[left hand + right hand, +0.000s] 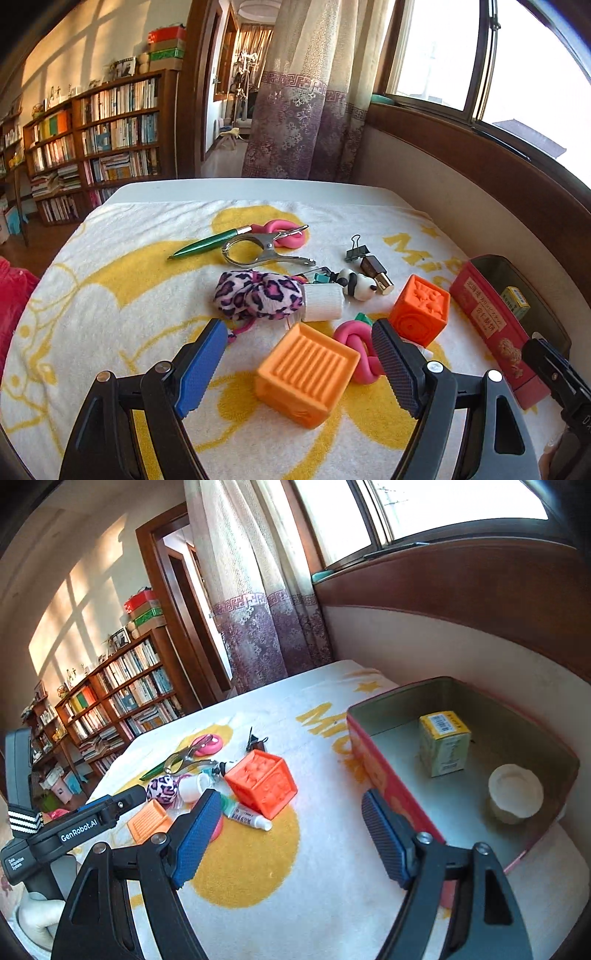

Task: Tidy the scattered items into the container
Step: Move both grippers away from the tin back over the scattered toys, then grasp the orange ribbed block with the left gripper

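While jaws gape — orange block between left hand-held gripper fingers.

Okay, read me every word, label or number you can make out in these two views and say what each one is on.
"GenRobot.AI": left tongs body, white print.
"Data Acquisition System": same body, lower down, small but legible.
Yellow letters "Mi": woven into the towel; the rest is hidden.
Red tin: printed characters, too distorted to read.
Yellow box in the tin: barcode and print, too small.
Small tube: print too small.
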Motion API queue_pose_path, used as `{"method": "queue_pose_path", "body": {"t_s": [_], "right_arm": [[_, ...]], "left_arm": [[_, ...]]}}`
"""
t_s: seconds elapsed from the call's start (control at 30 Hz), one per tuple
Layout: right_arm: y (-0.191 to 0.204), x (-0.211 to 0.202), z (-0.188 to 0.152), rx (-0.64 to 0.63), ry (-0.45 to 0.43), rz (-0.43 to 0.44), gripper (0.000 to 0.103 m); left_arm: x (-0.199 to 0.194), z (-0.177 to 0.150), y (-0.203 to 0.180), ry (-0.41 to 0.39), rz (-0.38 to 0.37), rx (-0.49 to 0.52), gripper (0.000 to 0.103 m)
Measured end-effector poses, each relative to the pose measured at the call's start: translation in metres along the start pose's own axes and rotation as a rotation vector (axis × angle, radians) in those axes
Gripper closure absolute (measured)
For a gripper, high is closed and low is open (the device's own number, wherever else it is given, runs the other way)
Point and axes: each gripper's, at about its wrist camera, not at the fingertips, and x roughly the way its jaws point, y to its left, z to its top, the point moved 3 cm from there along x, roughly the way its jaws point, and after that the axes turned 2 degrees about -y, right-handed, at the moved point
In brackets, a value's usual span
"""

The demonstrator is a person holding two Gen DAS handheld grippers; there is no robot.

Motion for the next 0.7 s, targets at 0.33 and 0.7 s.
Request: {"method": "queue_pose_path", "body": {"t_s": [0.33,0.7], "right_arm": [[0.021,0.029,-0.024,-0.051,0.08,0.025,0.022],[0.011,0.038,-0.028,0.015,0.128,0.058,0.022]], "left_arm": [[0.016,-0.011,0.005,0.039,-0.029,-0.007,0.021],[0.031,-0.019,-0.007,0.059,-0.03,0.052,0.021]]}}
